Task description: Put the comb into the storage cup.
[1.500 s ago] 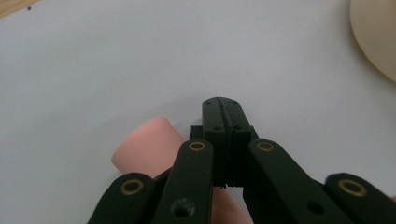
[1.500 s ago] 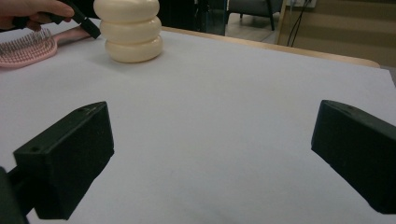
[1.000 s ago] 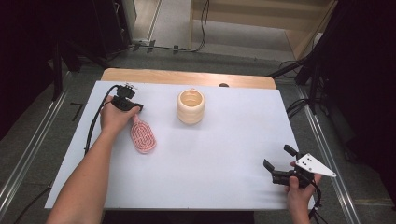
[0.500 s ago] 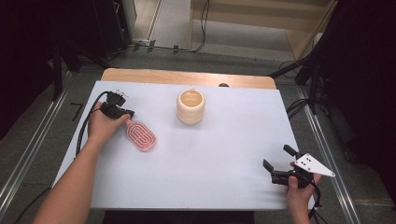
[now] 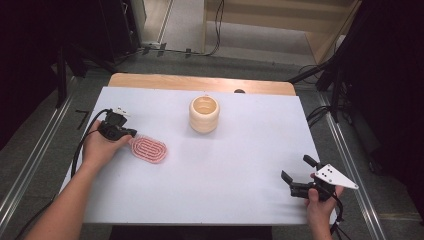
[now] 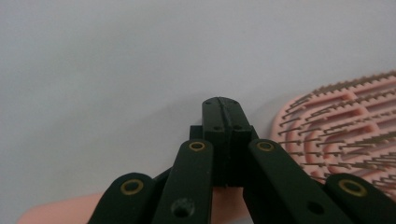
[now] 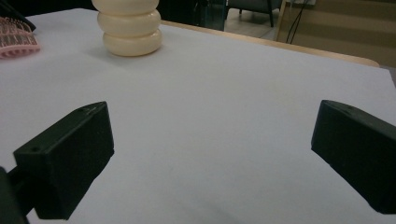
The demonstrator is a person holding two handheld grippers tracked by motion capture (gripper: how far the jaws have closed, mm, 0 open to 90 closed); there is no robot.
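Your left gripper (image 5: 131,134) sits low over the white table (image 5: 240,165), its jaws pressed tightly together; in the left gripper view they meet in a single black tip, and the pink handle passes beneath the linkage, so whether the jaws actually pinch the pink hairbrush (image 5: 149,149) cannot be told. The brush's oval head lies flat, bristles up, just beyond the tip of those jaws and off to their right (image 6: 345,135). The cream ribbed cup (image 5: 204,114) stands upright well beyond the brush, apart from it. Your right gripper (image 5: 300,175) rests at the near right corner of the table, well apart from everything, its jaws spread wide with bare tabletop between them. Seen along those open jaws, the cup (image 7: 130,28) stands far ahead to the left, with the brush's edge (image 7: 17,39) further left again.
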